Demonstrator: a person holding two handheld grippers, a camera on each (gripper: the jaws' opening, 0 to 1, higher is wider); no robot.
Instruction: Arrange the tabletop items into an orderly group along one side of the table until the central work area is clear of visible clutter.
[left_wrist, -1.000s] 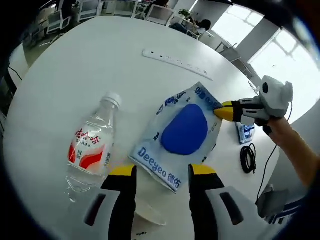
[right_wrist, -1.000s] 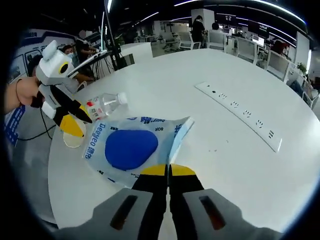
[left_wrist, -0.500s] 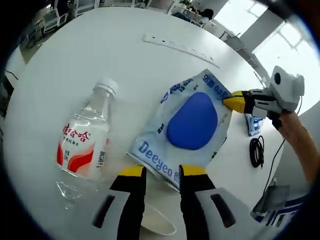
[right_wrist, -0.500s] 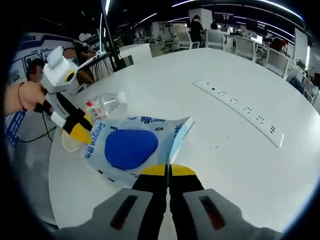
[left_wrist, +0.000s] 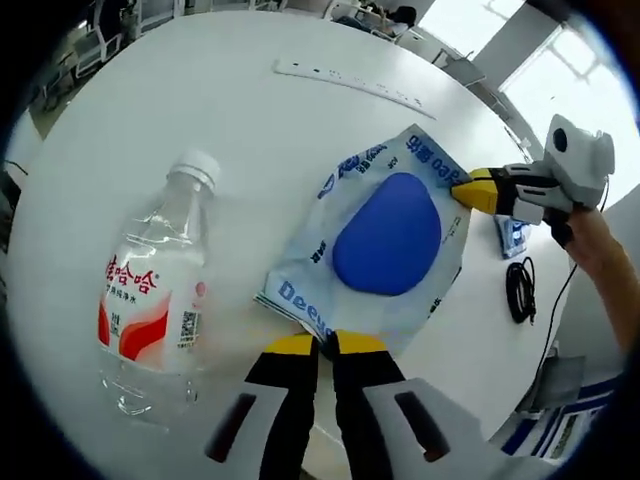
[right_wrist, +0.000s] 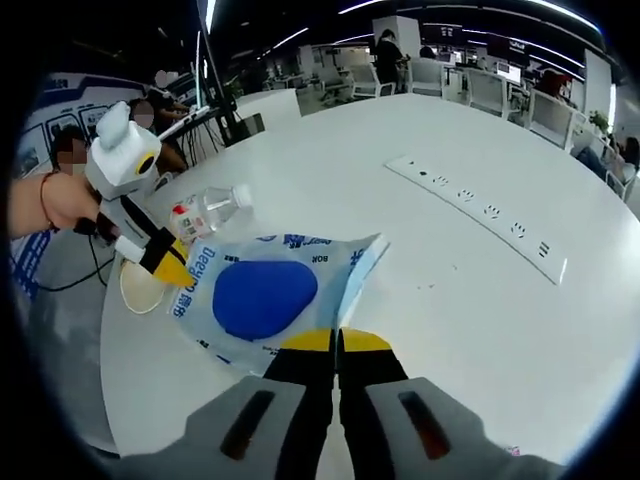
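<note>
A blue-and-white Deeyeo wipes pack (left_wrist: 390, 245) lies flat on the round white table (left_wrist: 230, 130). My left gripper (left_wrist: 325, 345) is shut on the pack's near edge. My right gripper (left_wrist: 465, 190) comes in from the right, shut on the far corner. In the right gripper view the pack (right_wrist: 265, 295) lies just ahead of my right gripper (right_wrist: 335, 342), with the left gripper (right_wrist: 170, 270) at its far-left edge. A clear water bottle (left_wrist: 150, 290) with a red label lies on its side left of the pack, seen small as the bottle (right_wrist: 205, 212) in the right gripper view.
A long white power strip (left_wrist: 350, 80) lies across the far side of the table (right_wrist: 470, 300), also seen as the strip (right_wrist: 475, 200). A black coiled cable (left_wrist: 520, 290) and a small blue packet (left_wrist: 512, 235) sit near the table edge. A round white dish (right_wrist: 140, 290) rests under the left gripper.
My left gripper's jaws were apart and have closed onto the pack's near edge. The right gripper has stayed shut on the far corner.
</note>
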